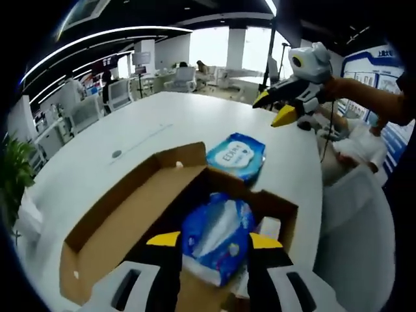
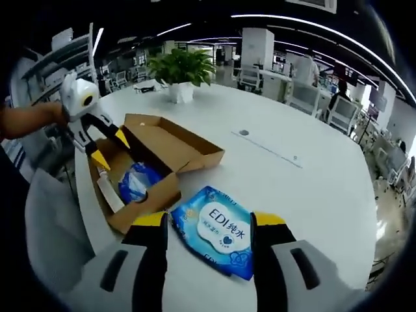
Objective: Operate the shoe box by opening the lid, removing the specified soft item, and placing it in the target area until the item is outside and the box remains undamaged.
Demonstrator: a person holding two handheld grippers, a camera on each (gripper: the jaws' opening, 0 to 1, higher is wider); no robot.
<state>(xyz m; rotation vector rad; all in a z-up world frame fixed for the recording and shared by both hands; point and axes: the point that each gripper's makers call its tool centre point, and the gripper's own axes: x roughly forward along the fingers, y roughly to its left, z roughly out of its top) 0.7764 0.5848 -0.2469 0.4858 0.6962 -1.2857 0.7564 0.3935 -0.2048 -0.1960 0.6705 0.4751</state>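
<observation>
Hovering open-jawed above the open shoe box, the left gripper had the blue soft pack directly between its tips, inside the box. The right gripper, also open, straddled another pack on the table.

The shoe box stands open, lid flap folded back, so its inside is reachable from above; a wipes pack lies on the table just beside it, wide bare tabletop beyond
</observation>
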